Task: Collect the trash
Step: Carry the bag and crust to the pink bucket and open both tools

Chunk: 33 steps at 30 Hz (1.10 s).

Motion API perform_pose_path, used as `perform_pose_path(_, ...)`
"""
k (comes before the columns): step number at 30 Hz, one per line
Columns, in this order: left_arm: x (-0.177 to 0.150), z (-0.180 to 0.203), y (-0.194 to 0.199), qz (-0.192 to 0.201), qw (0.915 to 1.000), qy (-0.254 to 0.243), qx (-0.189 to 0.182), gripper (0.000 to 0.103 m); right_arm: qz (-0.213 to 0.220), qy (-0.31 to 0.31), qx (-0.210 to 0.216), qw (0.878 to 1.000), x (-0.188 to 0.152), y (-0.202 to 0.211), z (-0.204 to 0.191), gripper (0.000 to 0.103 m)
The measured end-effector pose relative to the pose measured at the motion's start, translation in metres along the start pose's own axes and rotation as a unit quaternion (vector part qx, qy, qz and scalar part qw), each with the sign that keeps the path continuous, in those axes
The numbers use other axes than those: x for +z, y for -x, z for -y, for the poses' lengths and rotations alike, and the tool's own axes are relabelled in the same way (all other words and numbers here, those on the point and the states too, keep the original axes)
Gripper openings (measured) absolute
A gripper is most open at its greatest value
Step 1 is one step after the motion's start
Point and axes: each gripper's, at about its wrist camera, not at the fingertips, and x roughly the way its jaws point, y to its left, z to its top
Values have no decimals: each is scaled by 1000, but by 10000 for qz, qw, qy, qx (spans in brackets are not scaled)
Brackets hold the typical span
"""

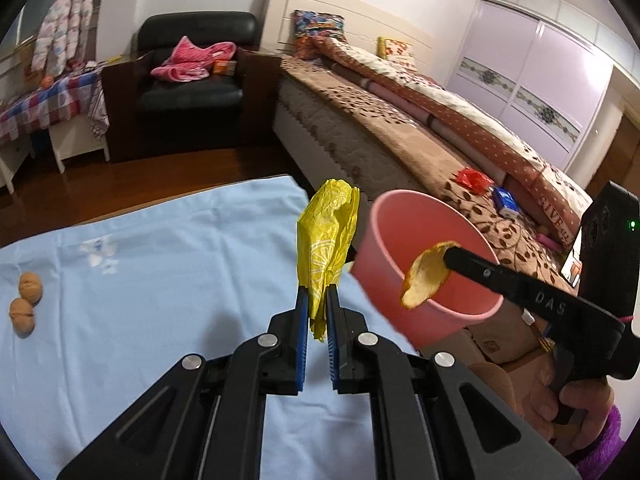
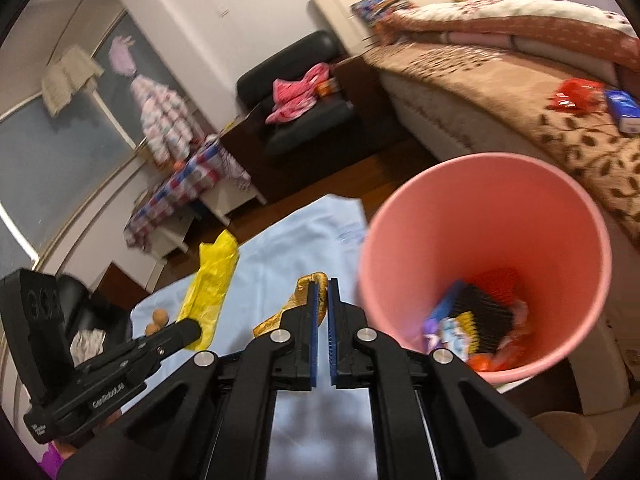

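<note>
My left gripper (image 1: 318,300) is shut on a crumpled yellow plastic wrapper (image 1: 326,248) and holds it upright above the light blue cloth (image 1: 140,280), left of the pink bin (image 1: 400,276). My right gripper (image 2: 323,284) is shut on a piece of orange peel (image 2: 298,300). In the left wrist view the peel (image 1: 426,276) hangs over the near rim of the bin. The pink bin (image 2: 596,280) holds several wrappers (image 2: 472,324). The left gripper (image 2: 192,330) with the yellow wrapper (image 2: 212,284) shows in the right wrist view.
Two walnuts (image 1: 26,296) lie on the blue cloth at the left. A bed (image 1: 400,120) with a red wrapper (image 1: 474,180) and a blue packet (image 1: 506,200) stands behind the bin. A black armchair (image 1: 192,88) and a checked table (image 1: 44,104) stand far back.
</note>
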Motion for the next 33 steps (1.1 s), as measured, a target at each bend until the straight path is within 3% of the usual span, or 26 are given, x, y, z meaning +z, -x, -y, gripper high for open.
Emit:
perform_pose_path(9, 6, 54, -25, -228, 9994, -227, -134, 8, 556, -211, -514, 9969, 13, 39, 55, 5)
perform_pose_path(18, 10, 101, -61, -550, 9974, -376, -275, 8, 757, -152, -1031, 9917, 15, 54, 87, 5)
perform_pose_path(33, 11, 123, -113, -897, 9952, -394, -12, 8, 749, 447, -1629, 9828, 11, 48, 93, 5)
